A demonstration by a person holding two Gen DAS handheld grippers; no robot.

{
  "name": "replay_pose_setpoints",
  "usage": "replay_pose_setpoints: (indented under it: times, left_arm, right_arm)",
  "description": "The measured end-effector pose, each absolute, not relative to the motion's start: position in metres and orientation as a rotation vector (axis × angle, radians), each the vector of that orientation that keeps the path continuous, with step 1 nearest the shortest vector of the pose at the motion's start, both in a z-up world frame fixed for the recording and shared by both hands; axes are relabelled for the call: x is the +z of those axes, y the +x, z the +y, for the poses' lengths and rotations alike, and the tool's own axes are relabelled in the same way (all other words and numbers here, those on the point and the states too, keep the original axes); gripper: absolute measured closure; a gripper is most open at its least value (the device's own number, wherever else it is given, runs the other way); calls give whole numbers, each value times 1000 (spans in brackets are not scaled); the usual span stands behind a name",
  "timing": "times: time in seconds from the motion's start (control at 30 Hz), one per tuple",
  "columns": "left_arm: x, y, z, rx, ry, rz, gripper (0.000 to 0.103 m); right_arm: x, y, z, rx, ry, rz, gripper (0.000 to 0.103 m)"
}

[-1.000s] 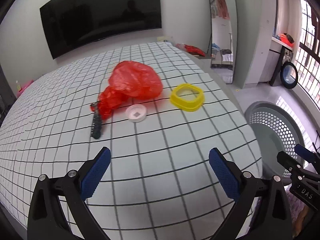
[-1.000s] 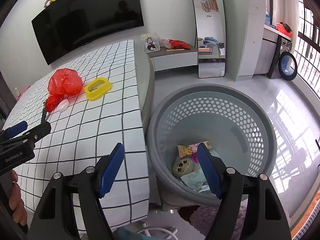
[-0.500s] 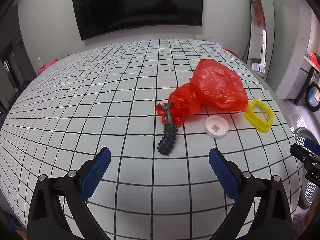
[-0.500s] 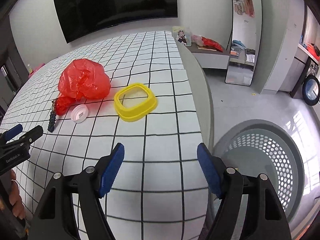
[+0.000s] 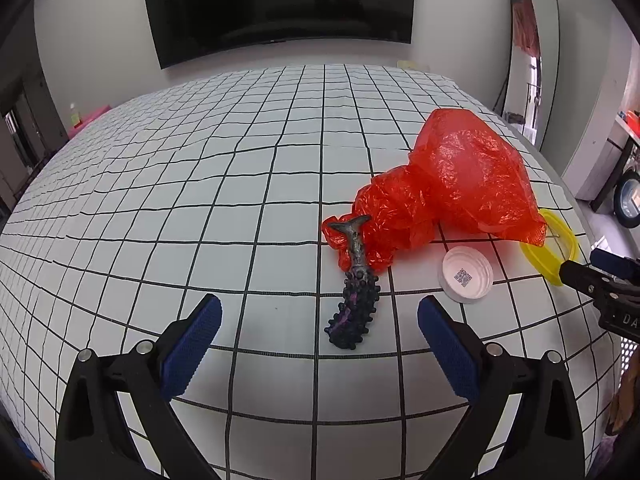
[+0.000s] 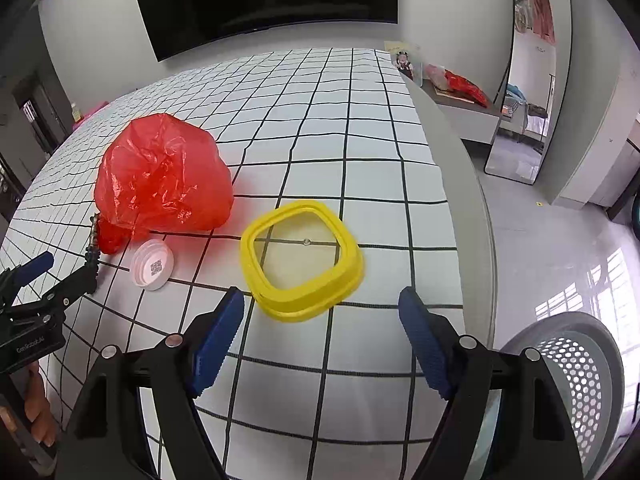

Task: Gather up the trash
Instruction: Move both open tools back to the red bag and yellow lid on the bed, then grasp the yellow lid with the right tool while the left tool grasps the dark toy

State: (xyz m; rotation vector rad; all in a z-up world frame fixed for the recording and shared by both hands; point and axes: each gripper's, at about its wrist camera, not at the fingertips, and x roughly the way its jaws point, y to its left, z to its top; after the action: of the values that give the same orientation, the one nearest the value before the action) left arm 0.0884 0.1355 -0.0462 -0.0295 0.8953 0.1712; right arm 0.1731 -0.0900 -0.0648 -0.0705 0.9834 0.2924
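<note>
Crumpled red plastic bag, spiky dark toy, white cap and yellow ring lie on the checked bed; your left hand-held gripper and right hand-held gripper both gape, empty.

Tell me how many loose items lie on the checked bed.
4: red plastic bag farthest back, dark spiky toy against its near-left end, white lid in front, yellow frame on its right. The bag may hide more.

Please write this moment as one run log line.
left gripper: open, before spiky toy | right gripper: open, before yellow ring | nothing held
</note>
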Motion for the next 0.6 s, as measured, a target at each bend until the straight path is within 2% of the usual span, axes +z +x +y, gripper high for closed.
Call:
replay_pose_setpoints:
  times: [0.43,0.6]
  left_arm:
    - [-55,94,141,157,-64,920,7]
    - [-58,93,144,153,-79,927,6]
  right_arm:
    - [-76,198,-71,321,-146,1004,27]
    - [-73,190,-69,309,-171,981,32]
